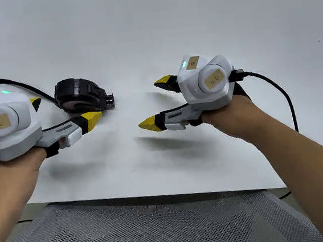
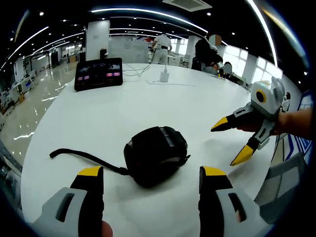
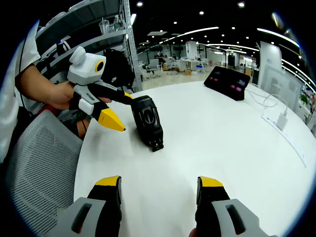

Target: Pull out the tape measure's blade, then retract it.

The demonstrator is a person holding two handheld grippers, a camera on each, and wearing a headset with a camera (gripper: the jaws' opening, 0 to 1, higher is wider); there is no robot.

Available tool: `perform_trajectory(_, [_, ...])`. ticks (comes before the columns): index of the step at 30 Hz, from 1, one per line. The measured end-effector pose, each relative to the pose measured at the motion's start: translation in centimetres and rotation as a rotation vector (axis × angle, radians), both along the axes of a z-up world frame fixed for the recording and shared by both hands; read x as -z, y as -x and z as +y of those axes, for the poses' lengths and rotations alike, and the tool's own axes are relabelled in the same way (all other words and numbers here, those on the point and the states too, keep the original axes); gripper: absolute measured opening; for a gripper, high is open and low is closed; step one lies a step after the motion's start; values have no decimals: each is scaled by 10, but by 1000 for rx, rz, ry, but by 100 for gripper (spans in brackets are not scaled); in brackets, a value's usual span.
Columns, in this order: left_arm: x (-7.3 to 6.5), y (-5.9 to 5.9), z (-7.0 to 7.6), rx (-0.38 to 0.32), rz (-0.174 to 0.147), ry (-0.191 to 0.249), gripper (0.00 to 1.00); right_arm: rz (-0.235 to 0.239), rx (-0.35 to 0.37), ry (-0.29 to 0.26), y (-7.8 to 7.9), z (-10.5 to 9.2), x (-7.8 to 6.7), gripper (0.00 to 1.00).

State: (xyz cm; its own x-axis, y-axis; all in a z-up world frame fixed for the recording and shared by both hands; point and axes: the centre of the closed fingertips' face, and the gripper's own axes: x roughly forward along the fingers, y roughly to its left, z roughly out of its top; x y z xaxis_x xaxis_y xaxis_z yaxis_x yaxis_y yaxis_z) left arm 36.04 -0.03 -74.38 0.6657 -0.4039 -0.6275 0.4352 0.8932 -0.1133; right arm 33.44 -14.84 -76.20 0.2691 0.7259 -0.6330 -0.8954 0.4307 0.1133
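Note:
A black tape measure (image 1: pixel 79 94) (image 2: pixel 155 154) (image 3: pixel 147 120) lies on the white table (image 1: pixel 158 30), its blade drawn in. Only the small end hook (image 3: pixel 157 146) sticks out, pointing toward my right gripper. Its black wrist strap (image 2: pixel 84 157) trails off to the left. My left gripper (image 1: pixel 63 110) (image 2: pixel 152 173) (image 3: pixel 121 108) is open, its yellow-tipped jaws on either side of the case's near end without touching it. My right gripper (image 1: pixel 156 103) (image 2: pixel 229 143) (image 3: pixel 159 181) hovers open a short way to the right of the tape measure, holding nothing.
A dark tablet (image 2: pixel 98 73) (image 3: pixel 227 81) and a white charger with cable (image 2: pixel 164 76) (image 3: pixel 281 120) sit at the table's far side. A grey mesh chair (image 1: pixel 160 224) stands at the near edge. People stand in the background.

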Motion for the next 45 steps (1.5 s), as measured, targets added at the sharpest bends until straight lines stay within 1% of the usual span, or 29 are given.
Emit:
perform_trajectory(5, [-7,8,2,39,-10,13,77,5,23,8,5,-11,0,63])
perform_trajectory(6, [-8,10,2,48,-13,15,77,-1,36,6,5,-14,-1,64])
perform_trajectory(7, [-7,11,3,55,-10,10,78,0,40,6,5,-16,-2,66])
perform_trajectory(9, [-7,13,7,65,-11,-1,78,0,45,8,7,-20,-2,66])
perform_trajectory(11, [-8,16,6,81,-8,10,78,-2,50,11,8,-23,-2,68])
perform_trajectory(13, [-10,19,5,101,-16,11,78,-10,55,20,10,-28,-3,68])
perform_trajectory(16, [-11,22,5,126,-10,2,78,-14,75,22,11,-34,-6,69])
perform_trajectory(19, [-14,25,4,146,-9,8,78,-12,94,26,12,-41,-8,71])
perform_trajectory(21, [-17,28,4,160,-16,9,78,-15,103,30,13,-46,-7,73])
perform_trajectory(25, [-19,30,7,183,-26,-11,79,-13,119,38,16,-55,-8,74])
perform_trajectory(29, [-21,36,9,209,-20,-2,80,-16,127,47,21,-63,-9,76])
perform_trajectory(32, [-22,38,10,229,-22,-9,80,-15,135,46,24,-67,-12,77])
perform_trajectory(36, [-24,39,13,244,-25,-17,81,-13,142,52,28,-75,-11,77])
perform_trajectory(38, [-25,40,14,252,-25,-12,81,-11,147,55,30,-78,-11,78])
perform_trajectory(40, [-25,41,14,263,-25,-16,81,-8,154,55,31,-82,-12,79])
perform_trajectory(45, [-28,45,13,304,-23,-12,81,-11,170,50,35,-90,-18,81])
